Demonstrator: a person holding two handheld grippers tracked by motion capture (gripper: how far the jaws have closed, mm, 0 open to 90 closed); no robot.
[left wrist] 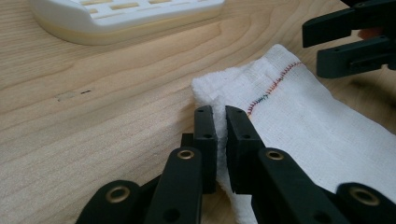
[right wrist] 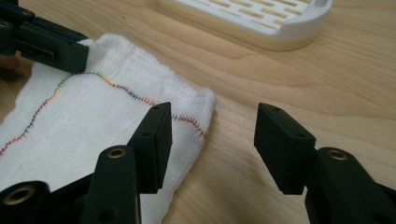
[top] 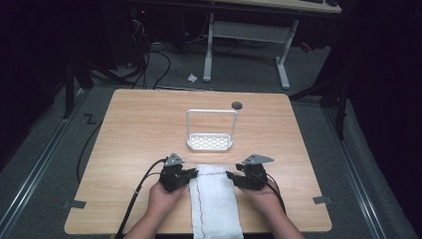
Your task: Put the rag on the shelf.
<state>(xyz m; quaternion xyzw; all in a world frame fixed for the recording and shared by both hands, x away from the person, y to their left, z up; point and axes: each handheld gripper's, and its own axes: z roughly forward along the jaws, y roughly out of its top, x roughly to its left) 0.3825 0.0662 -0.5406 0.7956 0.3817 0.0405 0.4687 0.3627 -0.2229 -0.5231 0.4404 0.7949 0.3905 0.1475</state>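
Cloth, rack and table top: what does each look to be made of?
Cloth: white woven cotton or gauze, matt; open weave shows, with a multicoloured stitched seam. Rack: probably moulded plastic, smooth white slotted tray; its frame could be coated wire. Table top: light wood or wood-look laminate; grain lines show, satin.

White folded cloth (top: 215, 201) with multicoloured stitching, lying flat lengthwise. Hangs over the surface's near edge. Left far corner pinched.

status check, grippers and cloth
Left hand-held gripper shut on cloth corner. Right hand-held gripper open at other corner. Rack beyond, not blocking.
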